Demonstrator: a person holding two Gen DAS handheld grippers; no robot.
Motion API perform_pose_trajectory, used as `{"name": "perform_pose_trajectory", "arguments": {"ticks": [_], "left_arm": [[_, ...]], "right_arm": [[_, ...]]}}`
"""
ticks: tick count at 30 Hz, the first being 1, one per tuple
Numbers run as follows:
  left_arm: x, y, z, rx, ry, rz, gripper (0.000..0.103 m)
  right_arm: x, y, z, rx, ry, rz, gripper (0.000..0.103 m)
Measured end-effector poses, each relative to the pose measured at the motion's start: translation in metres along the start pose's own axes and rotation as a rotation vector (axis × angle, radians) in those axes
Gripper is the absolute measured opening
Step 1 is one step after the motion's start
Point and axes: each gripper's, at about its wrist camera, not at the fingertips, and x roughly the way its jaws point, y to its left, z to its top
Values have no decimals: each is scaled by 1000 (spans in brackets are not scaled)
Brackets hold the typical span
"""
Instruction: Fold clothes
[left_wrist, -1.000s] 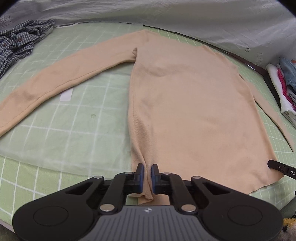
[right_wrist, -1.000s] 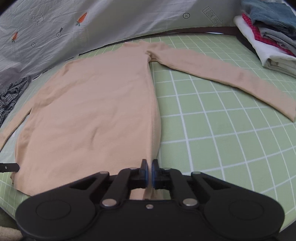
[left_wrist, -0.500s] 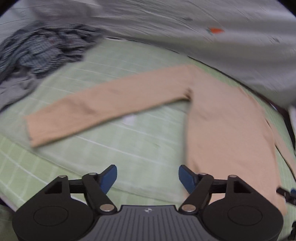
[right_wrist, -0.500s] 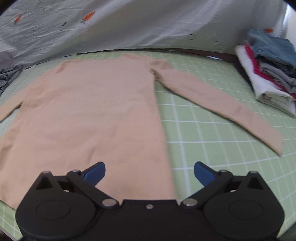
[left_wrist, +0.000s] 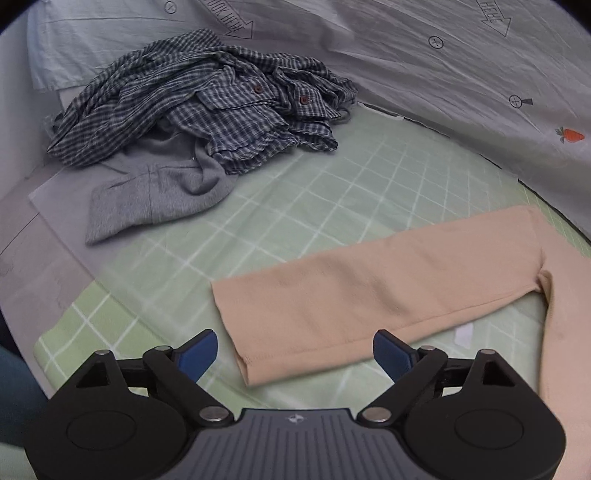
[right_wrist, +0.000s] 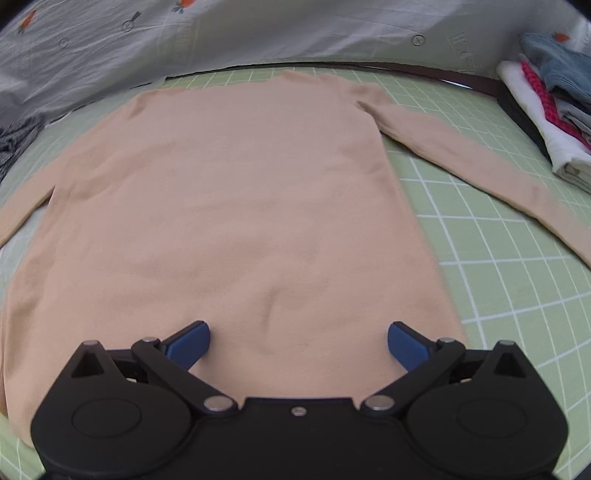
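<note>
Two views show one peach long-sleeved top (right_wrist: 236, 221) spread flat on a green grid mat (right_wrist: 498, 266), and that top serves as the landmark throughout.

From the left wrist camera, the left gripper (left_wrist: 295, 352) hangs over the cuff end of the top's sleeve (left_wrist: 369, 299). Its blue fingers (left_wrist: 197, 352) are spreading apart, one on each side of the cuff, with the fabric lying flat on the mat below them and neither pad pressing on it. The sleeve runs from the cuff up and to the right, joining the body of the top at the right edge of the view. Beyond the sleeve, on the far left part of the mat, lies a crumpled plaid shirt (left_wrist: 207, 99), partly on top of a grey garment (left_wrist: 155, 192); both are well apart from the top. Behind them, past the mat's far edge, hangs a pale grey printed sheet (left_wrist: 443, 74).

From the right wrist camera, the right gripper (right_wrist: 297, 343) sits above the hem of the top's body, fingers (right_wrist: 406, 345) spread wide and holding nothing; the fabric between them lies smooth apart from a small crease. The body stretches away toward the neckline at the far side of the mat. One sleeve angles out to the right across the grid lines, the other to the left edge. Right of that right-hand sleeve, at the mat's edge, sits a stack of folded clothes (right_wrist: 546, 110).
</note>
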Motion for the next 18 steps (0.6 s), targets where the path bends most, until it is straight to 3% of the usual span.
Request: {"name": "perform_pose_trajectory", "arguments": {"ticks": [9, 14, 17, 18], "left_arm": [[32, -2, 2, 93, 78, -27, 102], [33, -8, -6, 148, 60, 0, 103], [31, -13, -9, 179, 47, 10, 96], [29, -14, -9, 181, 39, 9, 87]], "right_arm": [[-2, 7, -6, 92, -28, -58, 103], [-4, 10, -8, 101, -34, -67, 103], [-3, 9, -8, 97, -30, -63, 103], [-3, 8, -7, 95, -26, -61, 103]]}}
